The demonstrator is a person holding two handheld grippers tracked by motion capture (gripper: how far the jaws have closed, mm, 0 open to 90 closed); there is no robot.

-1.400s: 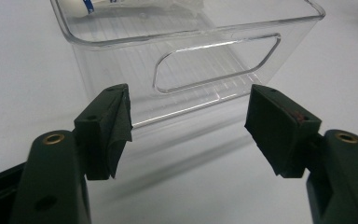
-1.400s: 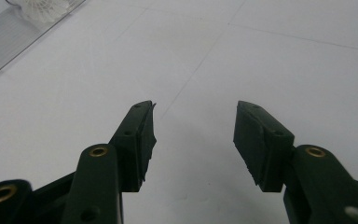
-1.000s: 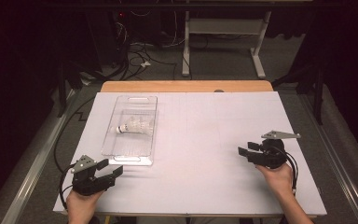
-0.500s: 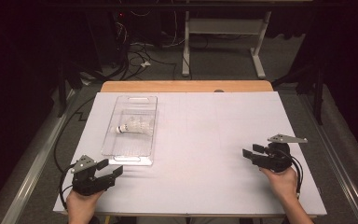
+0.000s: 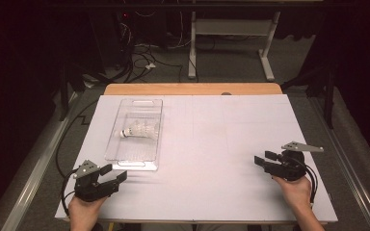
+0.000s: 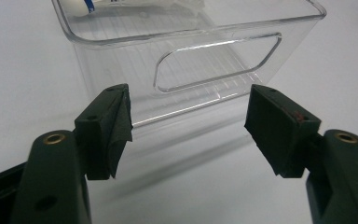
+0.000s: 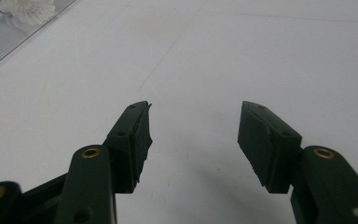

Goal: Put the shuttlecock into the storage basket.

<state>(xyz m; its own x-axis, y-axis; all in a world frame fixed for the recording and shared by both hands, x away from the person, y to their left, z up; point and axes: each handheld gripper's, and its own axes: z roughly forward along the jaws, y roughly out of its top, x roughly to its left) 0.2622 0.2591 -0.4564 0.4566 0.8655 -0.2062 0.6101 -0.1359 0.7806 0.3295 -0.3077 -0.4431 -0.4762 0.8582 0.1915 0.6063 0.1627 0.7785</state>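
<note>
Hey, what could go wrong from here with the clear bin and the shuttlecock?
The left gripper is open, close to the clear bin wall; a nudge might slide the bin across the smooth white table. The shuttlecock lies loose inside and may roll. The right gripper is open and far off, so it can't steady things quickly.

My left gripper (image 5: 114, 175): black frame, 2 wedge-shaped black jaws w/ dark pads, 1 pad's lining frayed at the edge, brass-ringed screw holes on each arm, grey 3-cornered plate on top, black cable looping off the back. My right gripper (image 5: 262, 159): same build, grey plate up top, black cable coiled by my wrist. Tiny red mark on 1 left pad.
</note>
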